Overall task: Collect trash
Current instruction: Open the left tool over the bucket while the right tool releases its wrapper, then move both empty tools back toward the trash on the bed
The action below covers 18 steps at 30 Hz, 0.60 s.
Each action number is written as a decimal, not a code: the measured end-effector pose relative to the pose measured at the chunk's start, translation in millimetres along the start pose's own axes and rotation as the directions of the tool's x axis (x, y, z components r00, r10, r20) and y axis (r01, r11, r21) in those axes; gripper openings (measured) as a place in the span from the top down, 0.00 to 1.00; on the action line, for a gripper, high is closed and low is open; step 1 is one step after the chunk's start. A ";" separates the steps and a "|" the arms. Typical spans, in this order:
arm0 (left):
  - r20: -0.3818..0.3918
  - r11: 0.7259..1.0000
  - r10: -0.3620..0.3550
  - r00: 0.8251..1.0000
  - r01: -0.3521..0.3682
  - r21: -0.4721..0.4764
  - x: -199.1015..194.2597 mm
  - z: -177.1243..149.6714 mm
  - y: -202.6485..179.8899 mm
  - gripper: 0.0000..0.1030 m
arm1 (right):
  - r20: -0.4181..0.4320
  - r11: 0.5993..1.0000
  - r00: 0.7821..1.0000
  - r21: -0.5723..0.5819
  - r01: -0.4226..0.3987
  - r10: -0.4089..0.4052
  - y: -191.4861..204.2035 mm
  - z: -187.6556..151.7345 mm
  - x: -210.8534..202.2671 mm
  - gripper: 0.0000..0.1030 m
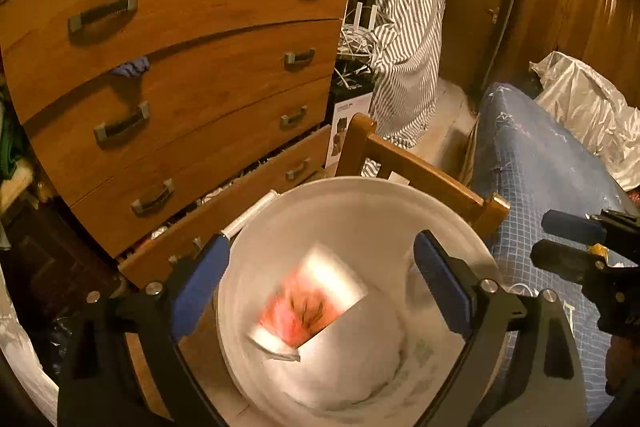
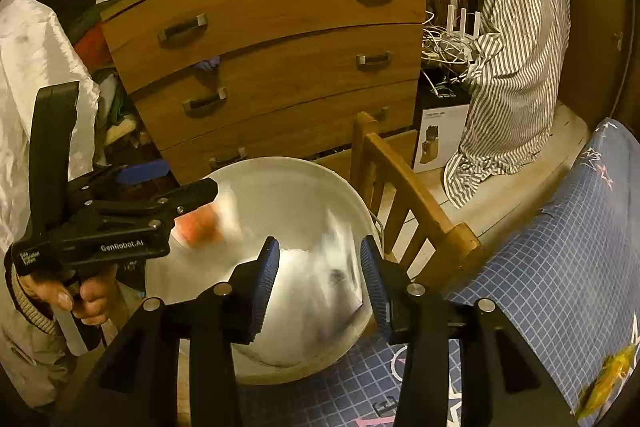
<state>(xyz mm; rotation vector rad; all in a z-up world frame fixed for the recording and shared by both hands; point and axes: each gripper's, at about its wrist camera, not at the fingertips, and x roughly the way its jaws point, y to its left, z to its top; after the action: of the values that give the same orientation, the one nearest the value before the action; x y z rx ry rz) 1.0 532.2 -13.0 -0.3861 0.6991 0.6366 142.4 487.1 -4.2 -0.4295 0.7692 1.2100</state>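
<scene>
A white bucket (image 1: 352, 203) stands on the floor between the dresser and the bed. A white and red wrapper (image 1: 308, 303), blurred, is in the air inside the bucket; it also shows in the right wrist view (image 2: 202, 225). My left gripper (image 1: 320, 279) is open over the bucket mouth with nothing between its blue pads. My right gripper (image 2: 318, 283) is open and empty above the bucket's near rim (image 2: 280, 163). A yellow wrapper (image 2: 608, 375) lies on the blue bed cover at the lower right.
A wooden dresser (image 1: 180, 67) with its bottom drawer ajar stands behind the bucket. A wooden bed frame post (image 2: 404, 183) is right of the bucket. The blue checked bed cover (image 2: 560, 247) lies at the right. A striped shirt (image 2: 516, 39) hangs further back.
</scene>
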 end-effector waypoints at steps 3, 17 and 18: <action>-0.005 1.000 0.007 1.000 -0.007 0.023 1.0 -4.2 -2.7 0.13 | 0.007 1.000 1.000 0.012 -0.002 0.002 -3.8 -3.5 -3.4 0.57; 0.126 0.998 0.056 0.990 -0.057 0.001 -51.6 -28.9 -35.2 0.10 | 0.229 0.978 0.952 0.088 0.189 -0.205 -10.4 -69.1 -95.1 0.57; 0.145 0.999 0.054 0.988 -0.054 -0.001 -57.7 -33.5 -43.8 0.10 | 0.256 0.972 0.939 0.108 0.208 -0.229 -13.6 -78.9 -107.9 0.57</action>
<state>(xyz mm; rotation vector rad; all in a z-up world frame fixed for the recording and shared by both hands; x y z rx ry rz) -20.2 458.3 8.7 -0.3155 0.5735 0.7075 115.6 357.5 19.3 -0.2708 0.5194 0.9995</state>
